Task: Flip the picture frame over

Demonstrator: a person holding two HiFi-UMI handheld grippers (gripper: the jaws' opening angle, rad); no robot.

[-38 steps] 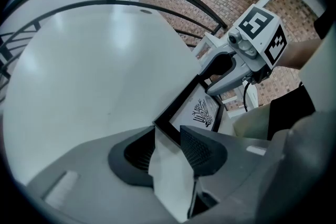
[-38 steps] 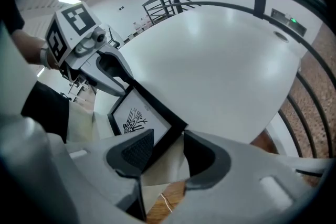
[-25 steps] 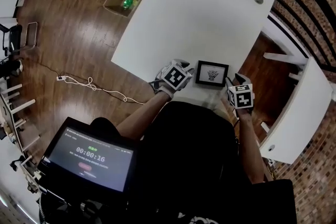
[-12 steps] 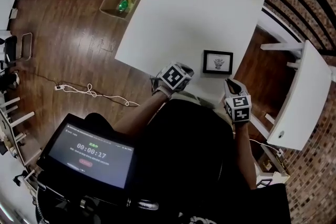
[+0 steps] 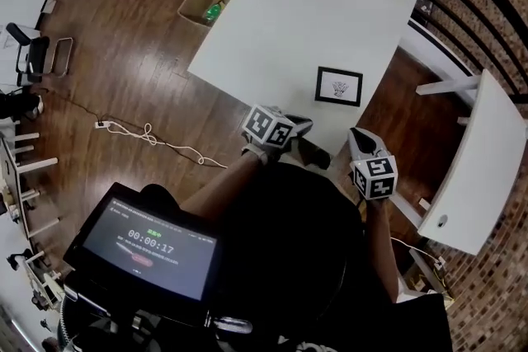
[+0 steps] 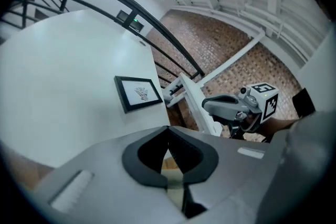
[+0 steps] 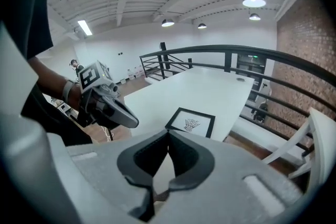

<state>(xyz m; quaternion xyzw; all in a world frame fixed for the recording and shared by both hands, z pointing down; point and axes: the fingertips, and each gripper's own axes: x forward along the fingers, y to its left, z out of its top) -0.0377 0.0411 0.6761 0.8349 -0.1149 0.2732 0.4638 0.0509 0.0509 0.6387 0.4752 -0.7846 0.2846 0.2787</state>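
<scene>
One frame (image 5: 338,86) lies picture-up on the table (image 5: 280,21), near its front edge. Left gripper (image 5: 304,126) and right gripper (image 5: 357,134) hang by that edge, clear of the frame, jaws together and gripping nothing. The right jaws have just been closing.

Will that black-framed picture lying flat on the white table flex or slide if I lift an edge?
The black-framed picture looks rigid, so probably no flex. Flat on the smooth white table, it may slide when nudged. Possibly glass-fronted, so fragile.
</scene>
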